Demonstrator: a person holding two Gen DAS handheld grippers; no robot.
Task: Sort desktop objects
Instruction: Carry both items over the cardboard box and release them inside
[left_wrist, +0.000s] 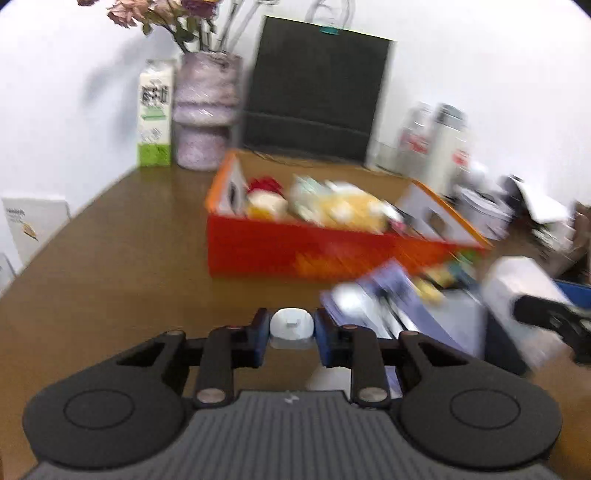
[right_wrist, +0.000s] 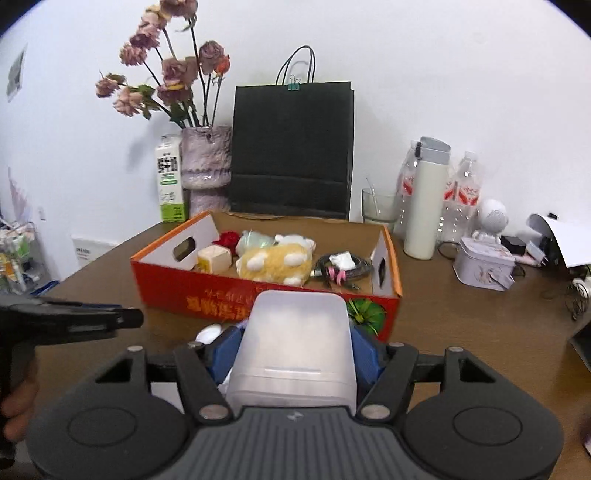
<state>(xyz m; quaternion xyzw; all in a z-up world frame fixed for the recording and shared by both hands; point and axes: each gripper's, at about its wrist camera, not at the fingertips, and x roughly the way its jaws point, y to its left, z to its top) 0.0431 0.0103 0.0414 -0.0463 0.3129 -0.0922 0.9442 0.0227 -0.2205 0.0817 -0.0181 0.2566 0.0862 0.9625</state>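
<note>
My left gripper (left_wrist: 291, 334) is shut on a small white round-topped object (left_wrist: 291, 325), held above the brown table; this view is blurred. My right gripper (right_wrist: 295, 350) is shut on a translucent white plastic box (right_wrist: 295, 343), held in front of the orange cardboard box (right_wrist: 229, 299). The orange box (left_wrist: 295, 251) holds a yellow plush toy (right_wrist: 275, 264), a red item, a cream cube (right_wrist: 216, 258) and a coiled cable (right_wrist: 341, 271). The left gripper's body (right_wrist: 66, 321) shows at the left of the right wrist view.
A black paper bag (right_wrist: 291, 147), a vase of dried flowers (right_wrist: 205, 162) and a milk carton (right_wrist: 169, 177) stand behind the box. A thermos (right_wrist: 424, 199), bottles, a glass and a tin (right_wrist: 484, 266) stand to the right. A purple-white packet (left_wrist: 388, 302) lies nearby.
</note>
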